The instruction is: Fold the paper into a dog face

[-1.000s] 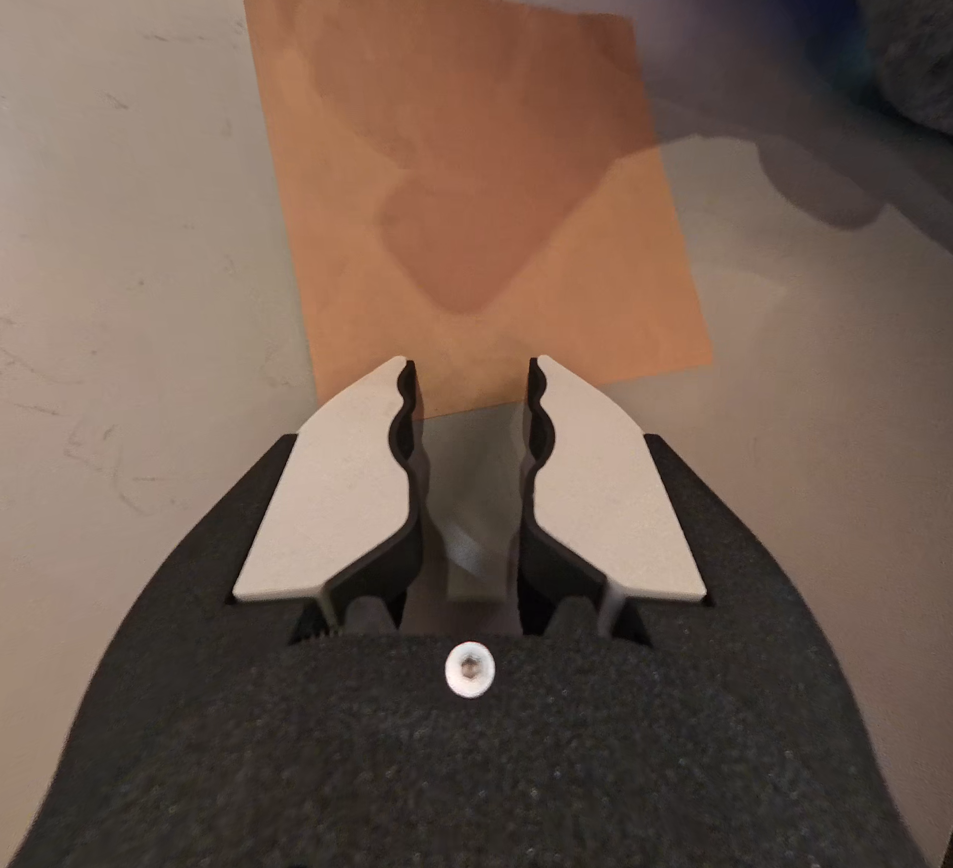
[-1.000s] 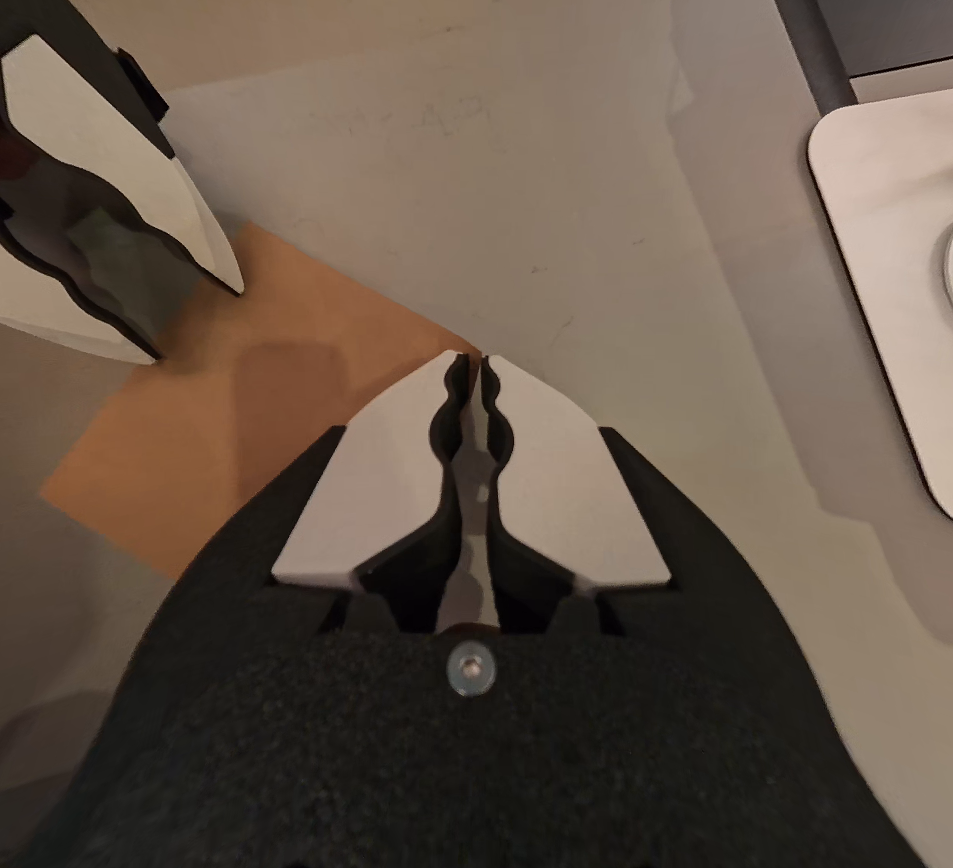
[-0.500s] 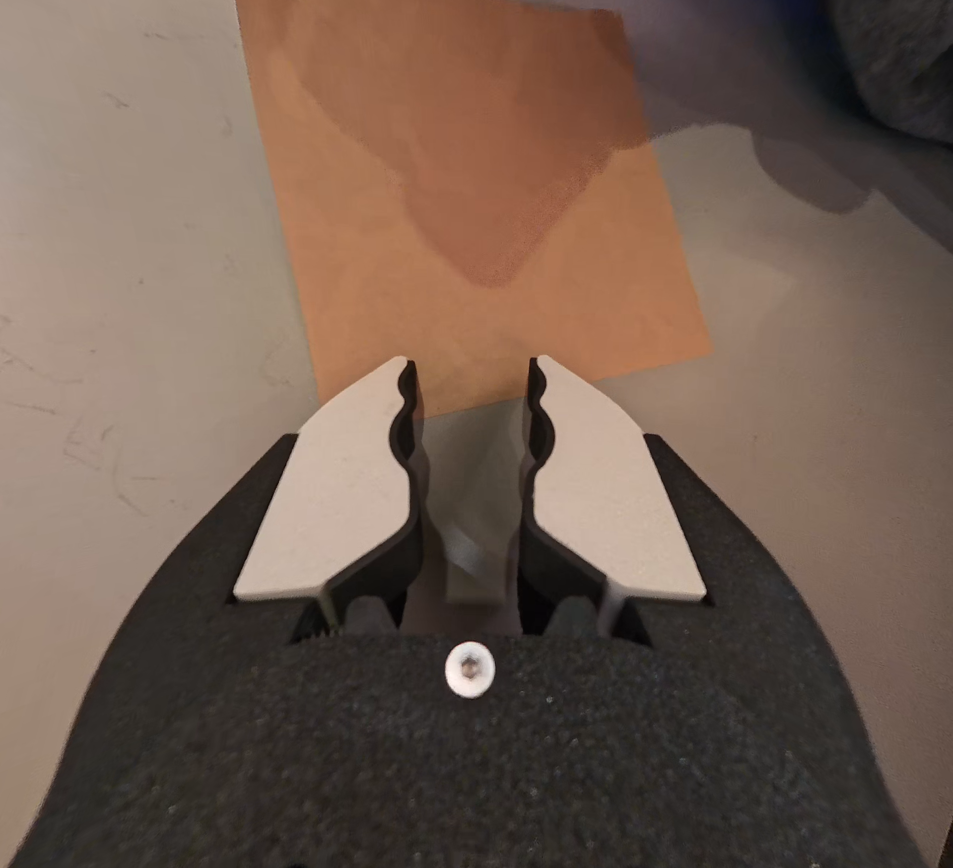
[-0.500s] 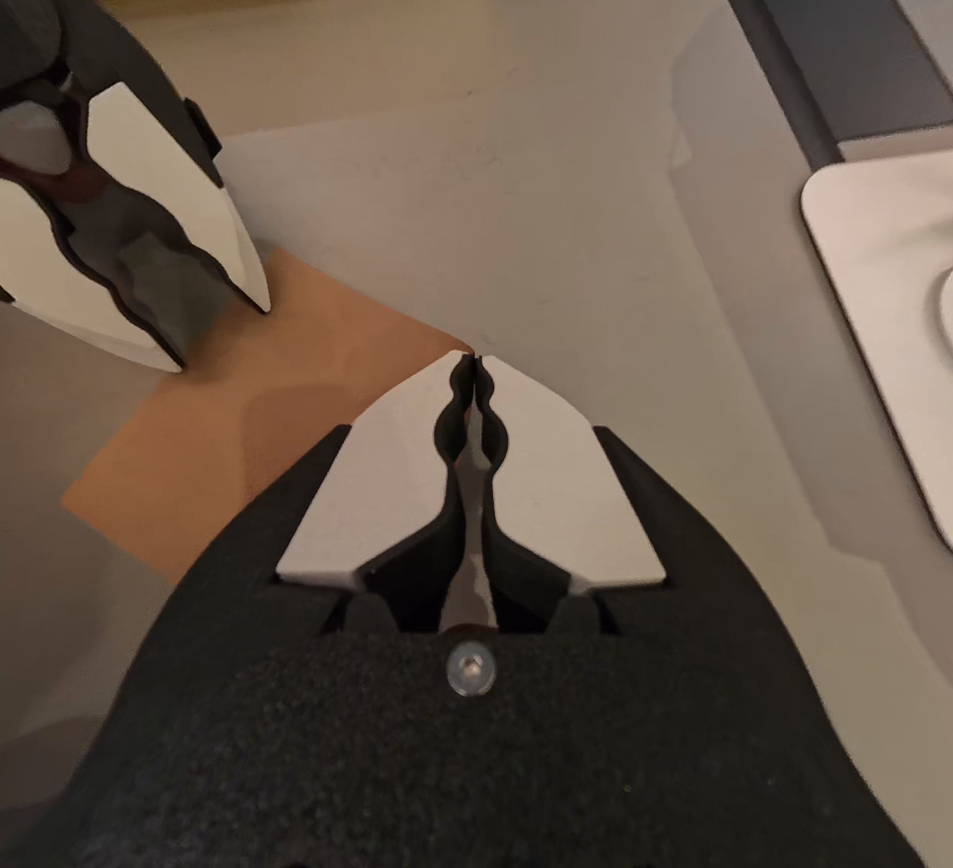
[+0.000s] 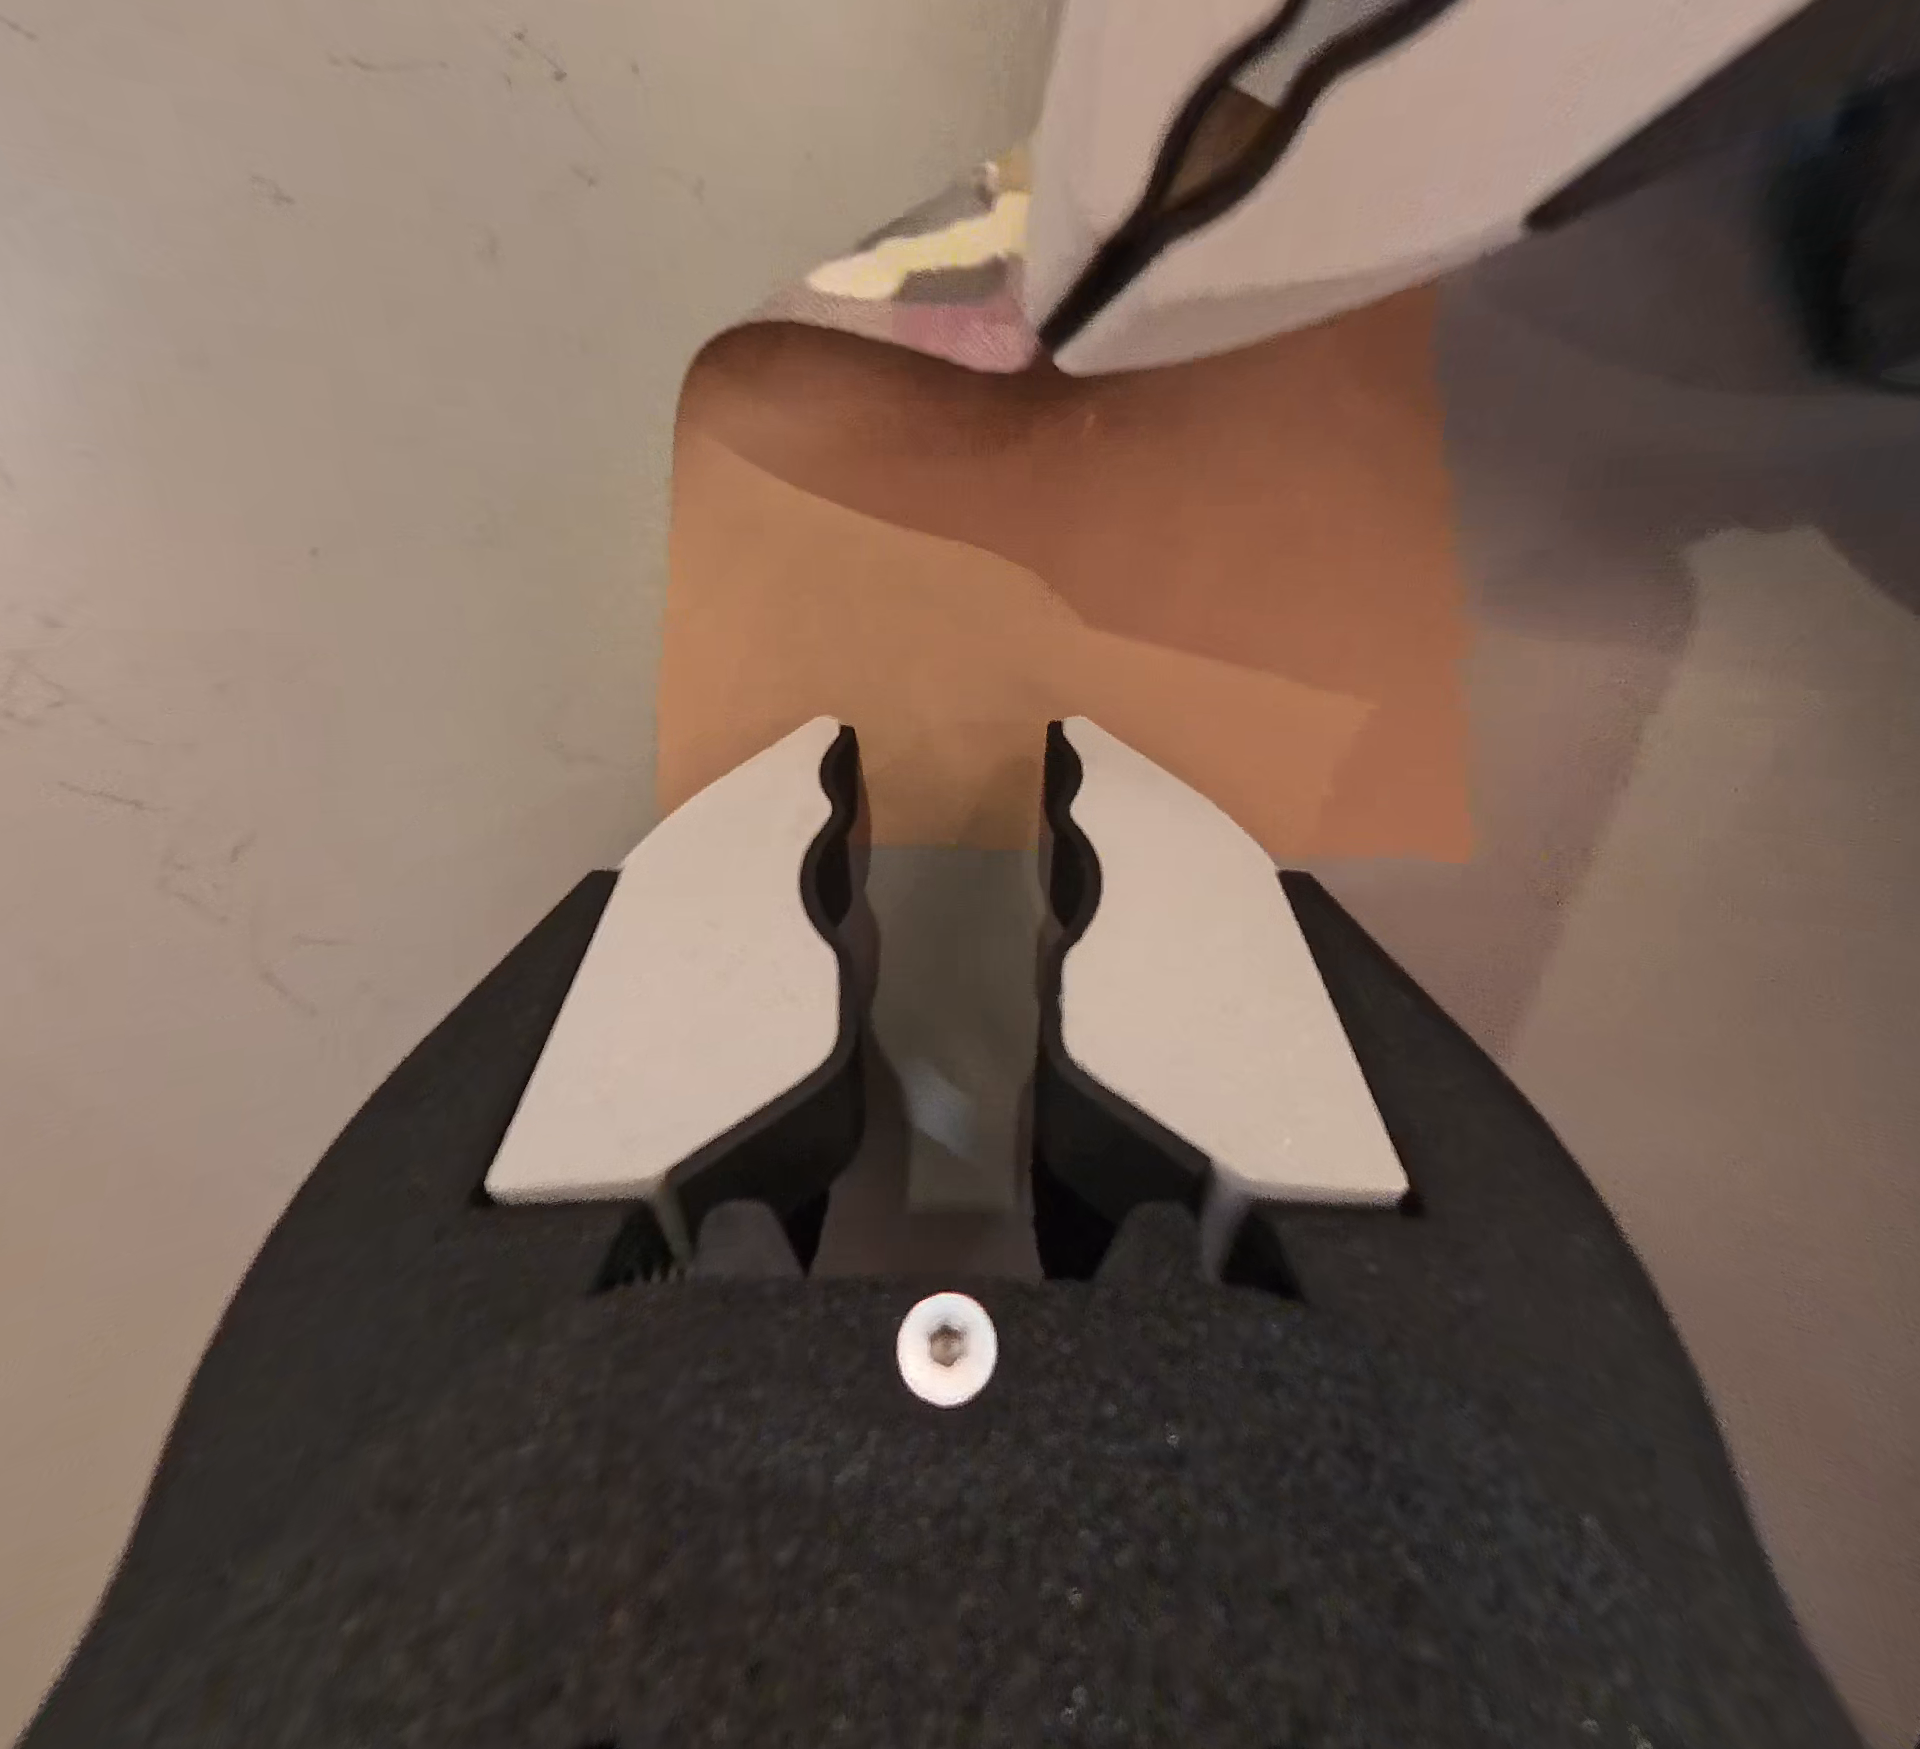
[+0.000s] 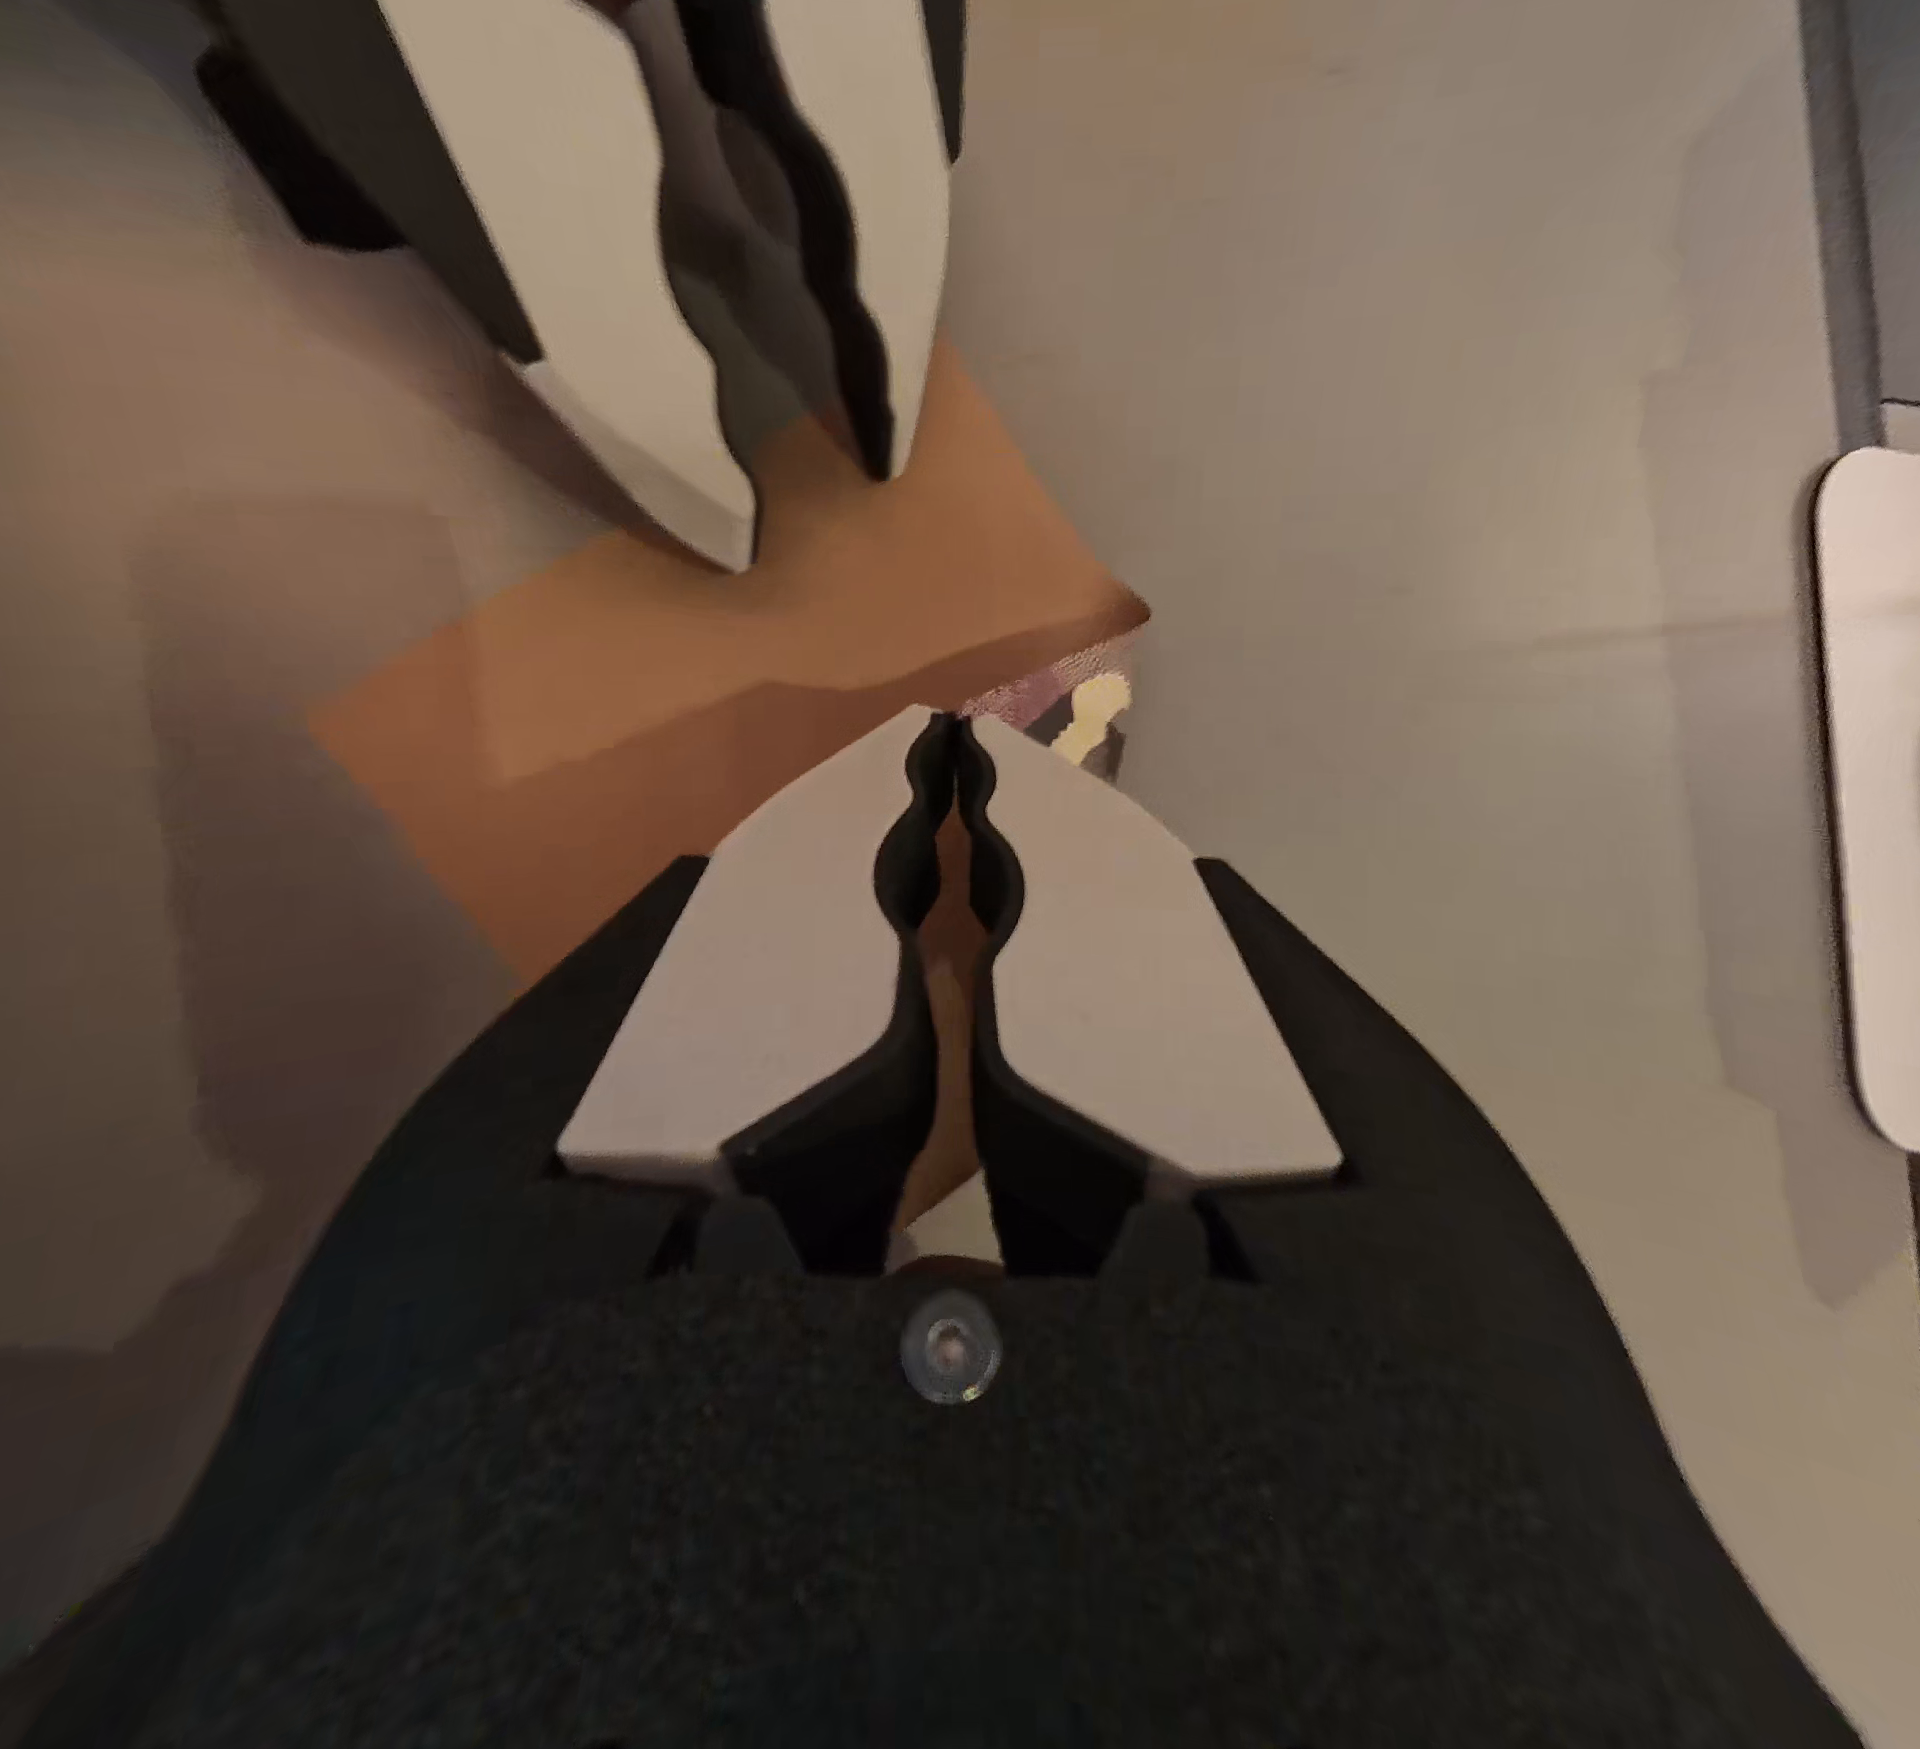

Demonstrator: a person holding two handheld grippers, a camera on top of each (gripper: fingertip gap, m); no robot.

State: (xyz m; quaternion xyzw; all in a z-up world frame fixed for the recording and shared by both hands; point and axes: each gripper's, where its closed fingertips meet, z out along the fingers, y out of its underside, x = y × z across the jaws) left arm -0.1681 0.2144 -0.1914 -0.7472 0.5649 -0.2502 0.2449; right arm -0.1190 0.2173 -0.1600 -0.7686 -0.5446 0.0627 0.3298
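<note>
The brown paper [image 5: 1060, 619] lies on the pale counter [image 5: 312, 349], directly ahead of the left tool [image 5: 951, 743], whose jaws stand apart over the sheet's near edge, grasping nothing. The right tool [image 6: 948, 720] is clenched on the paper's far edge, lifting it so the patterned underside [image 6: 1081, 707] shows just beside its tips. A white slab [image 6: 1870, 764] sits well right of the right tool.
</note>
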